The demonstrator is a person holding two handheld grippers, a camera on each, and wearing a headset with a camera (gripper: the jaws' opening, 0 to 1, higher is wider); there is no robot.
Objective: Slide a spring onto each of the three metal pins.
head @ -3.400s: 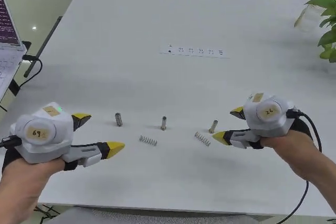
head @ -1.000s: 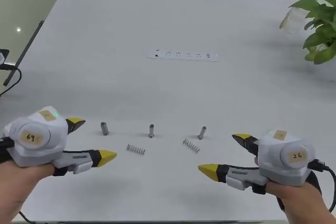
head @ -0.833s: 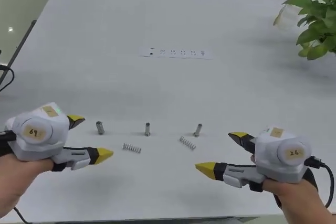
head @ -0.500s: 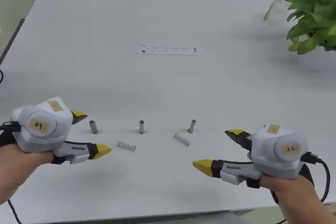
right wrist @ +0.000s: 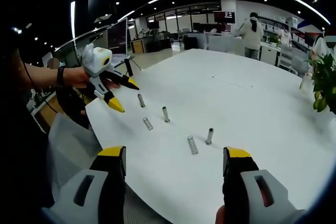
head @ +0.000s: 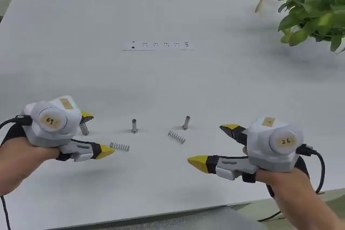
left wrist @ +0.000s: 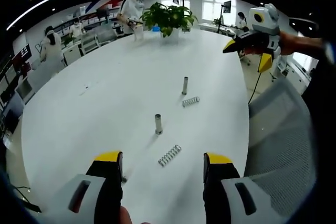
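White bench [head: 226, 79] runs up the head view, with a power strip [head: 156, 44] at upper centre and a plant [head: 310, 4] at upper right. Three pins stand in a row across the lower middle. The left pin [head: 84, 128], just beside the left gripper [head: 96, 133], looks ribbed, so it seems to carry a spring already. The middle pin [head: 134, 126] and right pin [head: 186, 122] are bare. The left spring [head: 119, 146] lies flat to the lower left of the middle pin, and the right spring [head: 176, 137] lies just below the right pin. Both the left gripper and the right gripper [head: 213, 144] have their fingers spread apart, grasping nothing. By my reading, fitting the next spring has not yet begun. The next move calls for pinching a loose spring across its coils, tipping it upright and lining its bore over a bare pin.
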